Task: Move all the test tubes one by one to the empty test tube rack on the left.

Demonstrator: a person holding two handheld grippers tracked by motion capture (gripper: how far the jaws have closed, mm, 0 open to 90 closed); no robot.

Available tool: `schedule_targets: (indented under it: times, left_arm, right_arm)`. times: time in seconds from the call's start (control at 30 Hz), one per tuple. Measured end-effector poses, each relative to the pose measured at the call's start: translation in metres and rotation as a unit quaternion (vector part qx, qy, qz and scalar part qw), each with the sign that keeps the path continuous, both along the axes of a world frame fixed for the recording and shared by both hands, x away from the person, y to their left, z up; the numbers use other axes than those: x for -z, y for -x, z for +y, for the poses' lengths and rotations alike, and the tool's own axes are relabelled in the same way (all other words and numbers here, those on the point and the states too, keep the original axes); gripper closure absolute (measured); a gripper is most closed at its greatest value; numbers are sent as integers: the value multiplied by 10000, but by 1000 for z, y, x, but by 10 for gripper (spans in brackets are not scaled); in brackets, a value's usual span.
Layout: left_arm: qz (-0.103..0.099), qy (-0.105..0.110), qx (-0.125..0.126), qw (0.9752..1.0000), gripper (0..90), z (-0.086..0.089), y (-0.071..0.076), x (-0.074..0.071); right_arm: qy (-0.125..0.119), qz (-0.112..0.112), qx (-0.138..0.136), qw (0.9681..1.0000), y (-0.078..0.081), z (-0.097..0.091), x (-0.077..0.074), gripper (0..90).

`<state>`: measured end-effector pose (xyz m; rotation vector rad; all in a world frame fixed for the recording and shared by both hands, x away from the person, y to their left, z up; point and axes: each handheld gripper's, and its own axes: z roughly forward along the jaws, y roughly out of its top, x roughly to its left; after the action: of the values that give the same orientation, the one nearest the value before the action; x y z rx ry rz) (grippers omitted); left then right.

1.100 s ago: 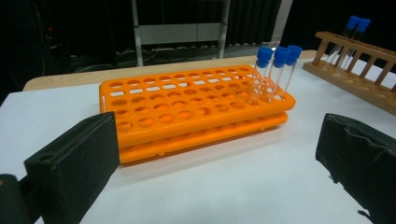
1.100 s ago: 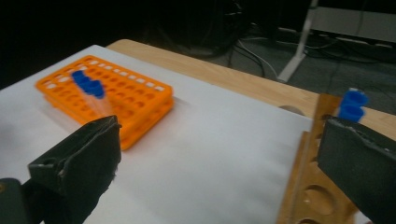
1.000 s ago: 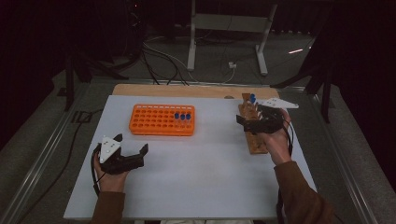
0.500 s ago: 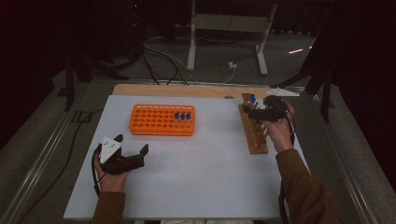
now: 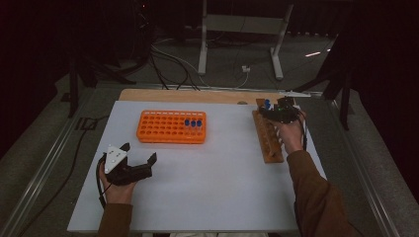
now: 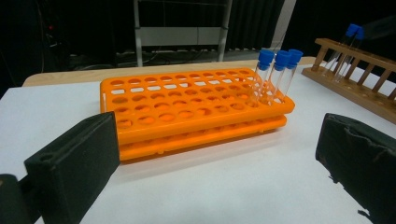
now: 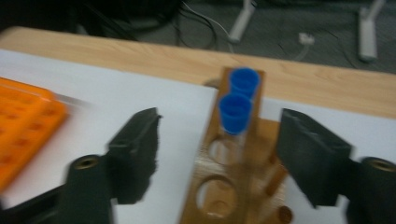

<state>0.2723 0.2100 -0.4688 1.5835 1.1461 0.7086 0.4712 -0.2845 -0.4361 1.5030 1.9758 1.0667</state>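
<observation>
White table (image 5: 207, 192), orange rack (image 5: 163, 129), wooden rack (image 5: 271, 148)

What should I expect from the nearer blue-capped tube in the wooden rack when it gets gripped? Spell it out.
The nearer tube looks clear, thin-walled and smooth, so probably light, fragile and slippery; grip gently. Standing upright in the wooden rack, it should lift straight out. Being round, it would likely roll if laid on the table.

Orange rack (image 5: 171, 127), blue-capped tubes (image 7: 236, 113), brown wooden rack (image 5: 267, 140), white desk (image 5: 212, 173), black hand-held gripper pads
</observation>
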Motion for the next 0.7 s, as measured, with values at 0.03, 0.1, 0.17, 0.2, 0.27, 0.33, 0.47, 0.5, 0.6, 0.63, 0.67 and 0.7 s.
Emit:
schedule_targets:
  times: [0.03,0.1,0.17,0.2,0.27,0.33,0.47,0.5,0.6,0.63,0.67,0.7]
  left_arm:
    - [3,-2,4,10000,9,0,0,0]
    - [13,-11,8,10000,8,0,0,0]
    - [19,-29,19,10000,8,0,0,1]
    - [23,-32,29,10000,8,-1,-1,1]
    - [36,-20,45,10000,9,-1,-1,1]
    - [57,-25,48,10000,9,-1,-1,2]
    - [55,-22,62,10000,9,-1,-1,2]
    - [54,-21,60,10000,8,-1,-1,2]
    - [44,0,48,10000,8,0,0,2]
    - [44,-3,43,10000,9,0,0,2]
    - [49,-8,41,10000,8,0,0,2]
    - [52,-8,41,10000,9,0,0,2]
  right_arm:
    - [57,32,-38,10000,-2,0,2,395]
    - [123,77,-102,9998,-5,0,5,466]
    - [133,64,-94,9998,-7,-1,6,522]
    - [124,35,-80,9999,-8,-1,6,541]
    - [91,28,-47,9999,-10,-1,6,561]
    - [138,23,0,9999,-12,1,6,593]
    - [276,37,-7,9996,-14,4,6,653]
    - [330,31,-9,9994,-15,5,6,662]
    - [422,59,28,9991,-16,6,8,686]
    - [443,71,38,9990,-16,6,9,700]
    - [474,74,40,9988,-16,7,10,719]
    - [520,72,33,9986,-16,7,10,744]
